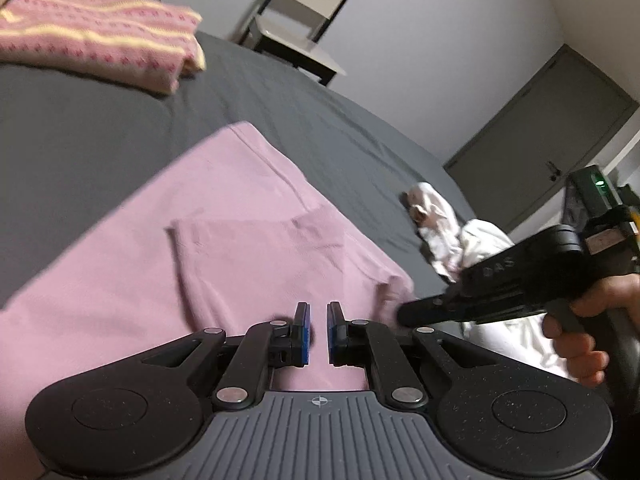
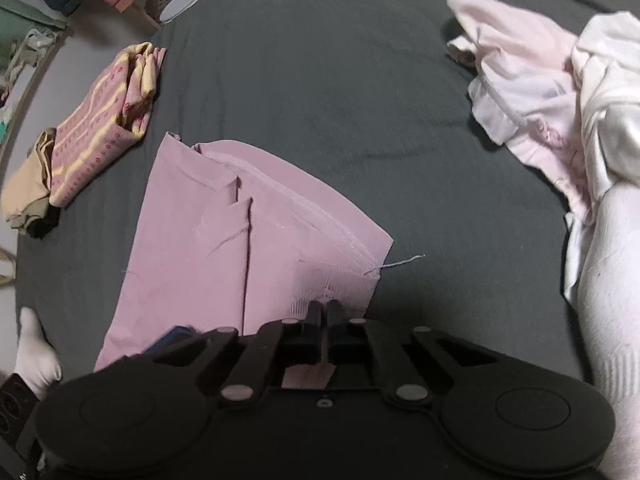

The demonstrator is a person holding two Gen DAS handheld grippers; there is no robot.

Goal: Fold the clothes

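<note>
Mauve garment (image 2: 256, 248) is lying partly folded on the dark grey bedsheet (image 2: 340, 80). Its near edge is being pinched between the closed jaws of the right gripper (image 2: 325, 320), while the left gripper (image 1: 318, 332) is hovering just above it, fingers slightly apart and gripping nothing.

A mauve knit garment (image 2: 208, 248) lies flat and partly folded on the dark grey bedsheet (image 2: 320, 100), one sleeve turned in across its middle. Left of it lies a folded pink-and-yellow patterned knit (image 2: 100, 128). Well to its right lies a crumpled heap of pale pink and white clothes (image 2: 532, 92).
</note>
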